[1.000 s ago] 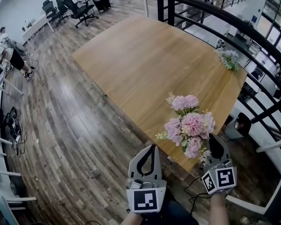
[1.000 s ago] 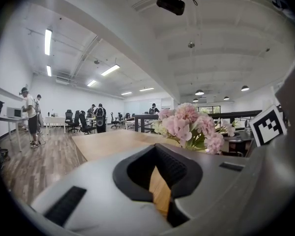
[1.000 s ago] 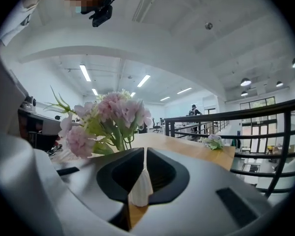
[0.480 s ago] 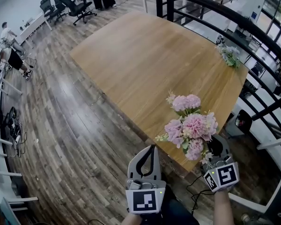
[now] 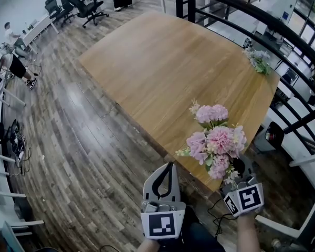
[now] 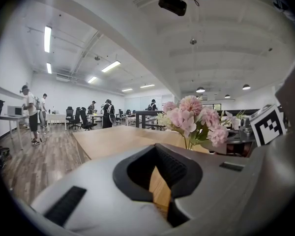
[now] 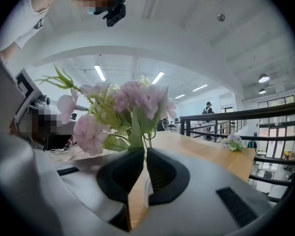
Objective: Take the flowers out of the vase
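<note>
**Pink bunch pinched in the right gripper, no vase in view**

The flowers (image 5: 215,140) sit around 5 o'clock in the head view, over the near edge of the table (image 5: 163,67). The right gripper (image 7: 142,154) has its jaws nipped on the thin green stems (image 7: 146,140), just under the leaves. The left gripper (image 5: 171,167), at 6 o'clock, has its jaws pressed together on nothing. My guess is the bunch is light, top-heavy and floppy. Grip the bundled stems firmly but gently, never the blooms.

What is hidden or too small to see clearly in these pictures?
- Lower stems of the flowers: right gripper view, behind the right gripper gripping them.
- Vase: in no view; head view, blooms cover what lies beneath.
- Bunch at the table's far corner: head view, too small to identify.
</note>
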Demonstrator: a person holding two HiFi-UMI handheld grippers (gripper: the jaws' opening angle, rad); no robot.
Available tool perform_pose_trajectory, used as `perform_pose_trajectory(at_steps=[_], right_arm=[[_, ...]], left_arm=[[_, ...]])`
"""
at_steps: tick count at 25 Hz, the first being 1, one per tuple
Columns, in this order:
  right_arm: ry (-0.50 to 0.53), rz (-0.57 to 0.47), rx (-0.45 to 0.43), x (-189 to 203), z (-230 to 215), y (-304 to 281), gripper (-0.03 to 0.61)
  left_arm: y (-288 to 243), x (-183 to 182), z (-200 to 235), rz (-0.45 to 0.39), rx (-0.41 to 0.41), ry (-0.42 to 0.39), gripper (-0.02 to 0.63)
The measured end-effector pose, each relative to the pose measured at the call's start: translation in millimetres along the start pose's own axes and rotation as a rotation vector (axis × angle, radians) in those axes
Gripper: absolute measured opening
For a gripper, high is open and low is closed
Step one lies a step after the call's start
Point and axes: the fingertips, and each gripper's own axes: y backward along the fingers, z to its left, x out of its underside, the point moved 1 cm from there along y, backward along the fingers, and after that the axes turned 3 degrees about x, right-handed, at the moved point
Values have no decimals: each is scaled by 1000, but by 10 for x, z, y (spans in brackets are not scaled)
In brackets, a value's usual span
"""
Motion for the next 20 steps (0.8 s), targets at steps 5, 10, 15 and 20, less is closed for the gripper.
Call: perform_pose_trajectory(at_steps=[5, 10, 15, 20], right_arm=[[-13, -7, 11, 13, 65, -53, 41], [-29, -16, 49, 1, 98, -91, 45], [-59, -14, 106, 0, 110, -132, 136], [-55, 3, 98, 6, 98, -160, 233]], left_arm=[[25, 35, 42, 3, -9, -2, 35], [35, 49, 60, 2, -16, 3, 37], [37, 48, 115, 10, -23, 5, 37], [51, 45, 140, 13, -25, -4, 35]])
